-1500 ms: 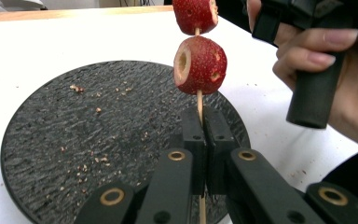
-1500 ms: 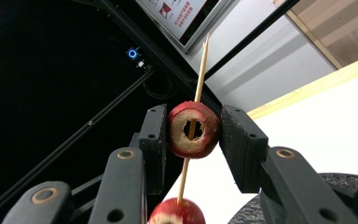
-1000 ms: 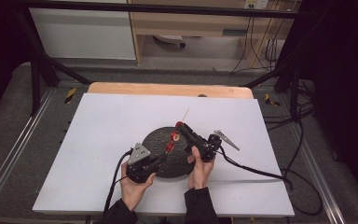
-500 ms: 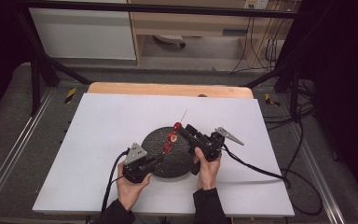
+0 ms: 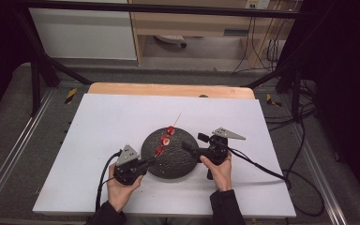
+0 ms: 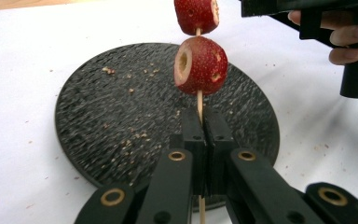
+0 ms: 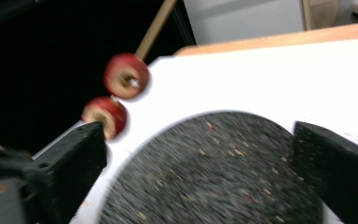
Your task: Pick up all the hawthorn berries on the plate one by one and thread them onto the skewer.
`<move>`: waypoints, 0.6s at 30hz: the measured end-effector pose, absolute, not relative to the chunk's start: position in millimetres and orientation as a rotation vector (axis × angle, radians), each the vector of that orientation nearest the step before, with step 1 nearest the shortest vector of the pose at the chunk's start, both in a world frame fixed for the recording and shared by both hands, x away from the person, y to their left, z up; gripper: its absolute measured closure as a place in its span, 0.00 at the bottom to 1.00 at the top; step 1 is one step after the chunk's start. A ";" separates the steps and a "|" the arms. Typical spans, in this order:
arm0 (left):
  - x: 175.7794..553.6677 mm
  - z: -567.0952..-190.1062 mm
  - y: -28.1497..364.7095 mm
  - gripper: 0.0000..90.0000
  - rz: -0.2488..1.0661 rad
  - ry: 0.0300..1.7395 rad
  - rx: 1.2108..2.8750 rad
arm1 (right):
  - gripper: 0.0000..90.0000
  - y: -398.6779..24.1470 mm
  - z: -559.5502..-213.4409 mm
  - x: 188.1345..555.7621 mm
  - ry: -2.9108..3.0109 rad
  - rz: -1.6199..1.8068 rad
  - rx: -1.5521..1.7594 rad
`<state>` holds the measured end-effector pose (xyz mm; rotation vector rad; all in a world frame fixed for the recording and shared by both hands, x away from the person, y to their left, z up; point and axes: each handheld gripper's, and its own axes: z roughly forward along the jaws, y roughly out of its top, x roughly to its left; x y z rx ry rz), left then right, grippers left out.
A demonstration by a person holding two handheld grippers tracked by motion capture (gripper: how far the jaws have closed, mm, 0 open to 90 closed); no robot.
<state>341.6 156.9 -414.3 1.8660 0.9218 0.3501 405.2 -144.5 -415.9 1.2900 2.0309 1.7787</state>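
Observation:
A thin wooden skewer (image 5: 176, 119) carries three red fruit pieces (image 5: 165, 139) above a round black plate (image 5: 178, 164). My left gripper (image 5: 149, 162) is shut on the skewer's bare lower end (image 6: 199, 100), just below the nearest fruit piece (image 6: 200, 65). My right gripper (image 5: 193, 142) sits at the plate's right edge, and its jaws have just been opening. In the right gripper view its jaws (image 7: 200, 140) stand wide apart with nothing between them. The plate (image 7: 214, 177) lies beyond, and two fruit pieces (image 7: 127, 75) hang up at the left.
A white sheet (image 5: 103, 126) covers the table, with a wooden edge (image 5: 168, 89) at the back. Crumbs lie scattered on the plate (image 6: 107, 107). A cable (image 5: 258, 164) trails right from my right gripper. The other hand and its gripper (image 6: 349, 32) show at top right in the left gripper view.
My right gripper has let go of the fruit on the skewer, opened its jaws and drawn back to the right. The left gripper, still holding the skewer, has shifted slightly left.

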 end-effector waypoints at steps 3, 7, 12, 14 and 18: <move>342.5 -413.6 160.8 0.98 0.335 0.923 1.884 | 0.02 -146.6 -420.8 405.7 2.124 1.683 1.254; 342.9 -411.3 165.0 0.98 0.335 0.922 1.904 | 0.02 -150.2 -425.2 404.2 2.232 1.553 1.204; 345.1 -409.1 171.2 0.98 0.344 0.922 1.941 | 0.01 -158.5 -431.1 400.5 2.325 1.441 1.143; 346.4 -408.5 172.6 0.98 0.342 0.926 1.955 | 0.01 -162.7 -433.9 398.0 2.343 1.409 1.128; 348.7 -406.5 174.7 0.98 0.345 0.923 1.984 | 0.01 -172.8 -438.7 391.2 2.384 1.342 1.105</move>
